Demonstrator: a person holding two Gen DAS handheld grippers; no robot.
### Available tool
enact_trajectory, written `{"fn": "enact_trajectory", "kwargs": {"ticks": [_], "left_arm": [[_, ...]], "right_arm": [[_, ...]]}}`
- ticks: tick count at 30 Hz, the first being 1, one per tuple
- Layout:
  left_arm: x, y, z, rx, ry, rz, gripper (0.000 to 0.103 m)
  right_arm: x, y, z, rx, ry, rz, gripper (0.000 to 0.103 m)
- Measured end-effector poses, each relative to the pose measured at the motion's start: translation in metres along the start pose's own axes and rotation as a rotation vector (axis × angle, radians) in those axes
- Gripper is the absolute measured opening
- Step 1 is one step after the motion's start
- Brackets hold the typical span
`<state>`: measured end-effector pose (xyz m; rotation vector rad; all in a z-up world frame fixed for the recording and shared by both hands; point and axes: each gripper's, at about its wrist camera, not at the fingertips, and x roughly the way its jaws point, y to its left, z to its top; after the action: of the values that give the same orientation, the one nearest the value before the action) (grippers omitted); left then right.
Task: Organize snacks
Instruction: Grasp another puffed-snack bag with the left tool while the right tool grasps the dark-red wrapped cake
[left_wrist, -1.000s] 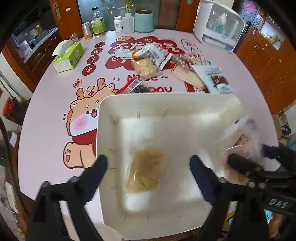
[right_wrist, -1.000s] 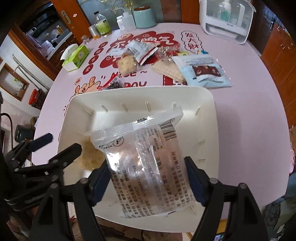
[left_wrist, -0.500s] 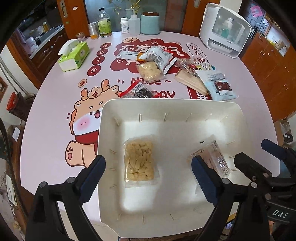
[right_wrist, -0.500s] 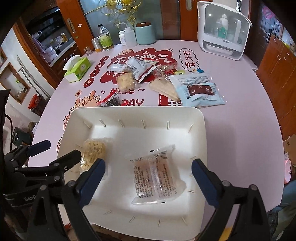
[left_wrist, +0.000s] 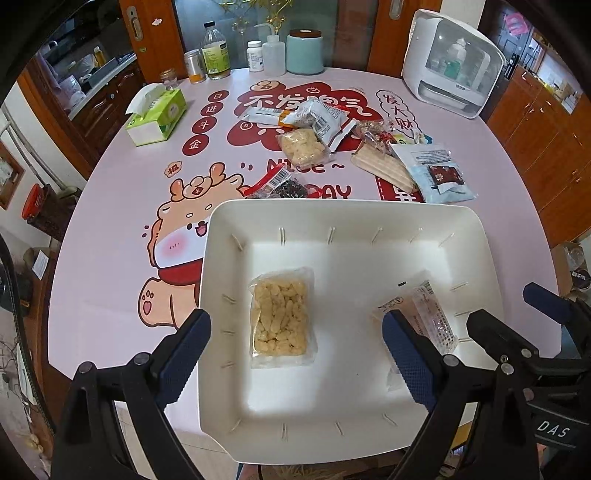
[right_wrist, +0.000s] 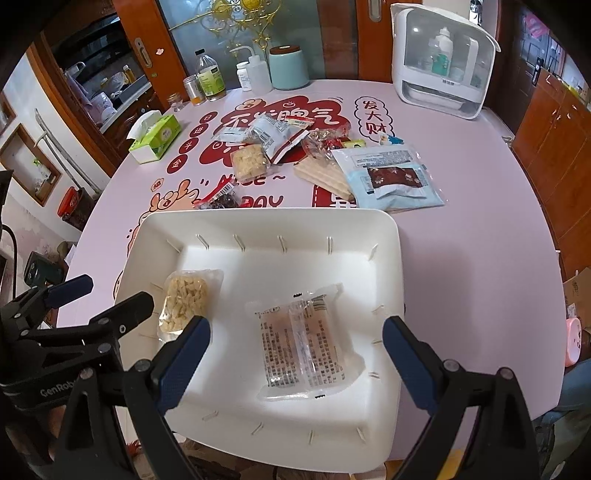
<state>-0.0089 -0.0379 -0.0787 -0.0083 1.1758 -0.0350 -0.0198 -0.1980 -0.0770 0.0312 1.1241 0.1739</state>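
A white tray (left_wrist: 480, 251) (right_wrist: 384, 236) sits at the near edge of the pink table. In it lie a clear pack of pale puffed snack (left_wrist: 281, 318) (right_wrist: 184, 301) on the left and a clear printed pack (right_wrist: 304, 341) (left_wrist: 432, 319) on the right. My left gripper (left_wrist: 295, 358) hangs open above the puffed pack, touching nothing. Over the printed pack my right gripper (right_wrist: 297, 360) stands open, its pads well clear of the wrapper. Each gripper shows at the edge of the other's view.
Beyond the tray lie several loose snacks: a dark-bean pack (left_wrist: 284, 186), a puffed pack (left_wrist: 304, 147), wafers (left_wrist: 380, 164), a blue packet (left_wrist: 439, 173). A green tissue box (left_wrist: 157, 116), bottles and a teal jar (left_wrist: 304, 51) stand at the back, a white appliance (left_wrist: 452, 62) back right.
My right gripper let go of the printed pack, which now lies flat in the tray, and both grippers rose away from the tray.
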Motion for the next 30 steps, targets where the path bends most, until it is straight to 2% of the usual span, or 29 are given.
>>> {"fn": "enact_trajectory", "kwargs": {"ticks": [11,19,24,30], "left_arm": [[-0.005,-0.008,0.001,0.022,-0.006,0.029,0.093],[-0.005,-0.011,0.009,0.047,-0.017,0.037,0.093],[-0.009,-0.012,0.033,0.081,-0.051,0.051,0.093],[-0.016,-0.007,0.082,0.108,-0.134,0.107,0.093]], "right_arm": [[0.001,-0.006,-0.004,0.014,0.02,0.01,0.095],[0.005,-0.014,0.009,0.031,0.047,-0.001,0.095],[-0.007,-0.026,0.034,0.044,-0.01,-0.028,0.095],[-0.022,-0.043,0.076,0.059,-0.103,-0.107,0.095]]}}
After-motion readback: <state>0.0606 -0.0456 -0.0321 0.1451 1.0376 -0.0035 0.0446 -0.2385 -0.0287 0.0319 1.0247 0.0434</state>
